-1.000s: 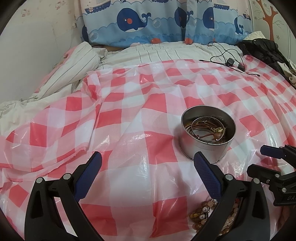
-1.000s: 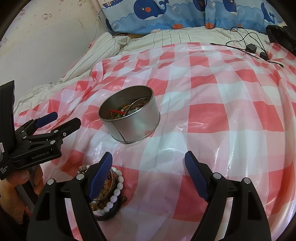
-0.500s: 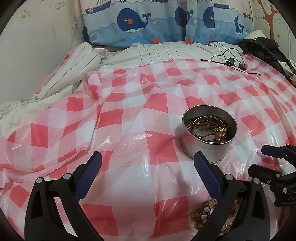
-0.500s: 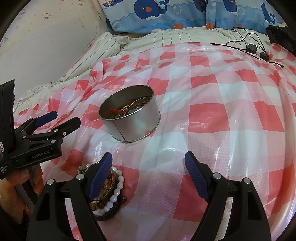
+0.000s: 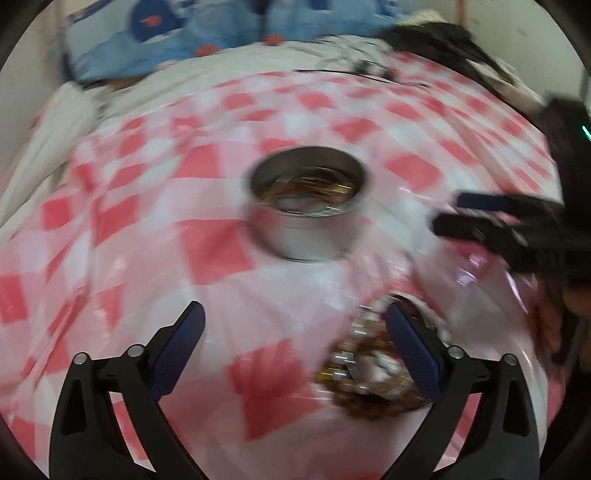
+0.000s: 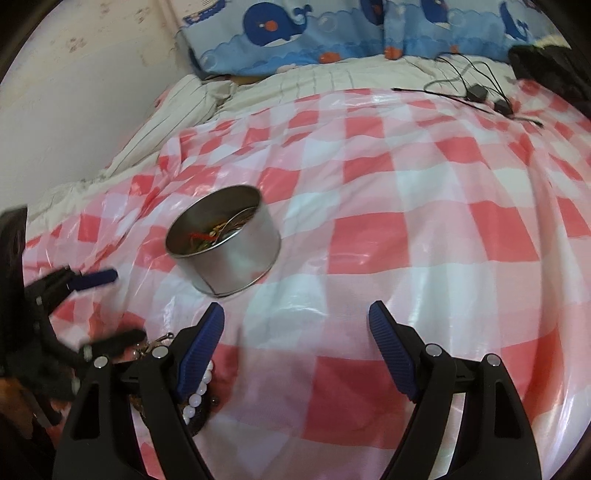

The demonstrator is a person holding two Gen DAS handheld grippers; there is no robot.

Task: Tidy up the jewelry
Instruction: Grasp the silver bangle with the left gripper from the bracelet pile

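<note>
A round silver tin (image 5: pixel 308 201) holding bangles and chains sits on the red-and-white checked plastic sheet (image 5: pixel 207 243); it also shows in the right wrist view (image 6: pixel 225 240). A pile of beaded bracelets (image 5: pixel 373 365) lies in front of the tin, partly behind my left gripper's right finger. My left gripper (image 5: pixel 293 332) is open and empty, just above the pile's left side. My right gripper (image 6: pixel 295 326) is open and empty, with white beads (image 6: pixel 197 393) by its left finger. The left wrist view is motion-blurred.
Whale-print pillows (image 6: pixel 332 29) and a striped sheet (image 6: pixel 177 110) lie at the back. Black cables (image 6: pixel 476 92) and dark clothing (image 6: pixel 546 66) lie at the back right. A white wall (image 6: pixel 74 92) is on the left.
My left gripper has swung right and forward toward the bracelet pile, blurring its view. The tin now sits centre in that view. My right gripper has shifted slightly right.
</note>
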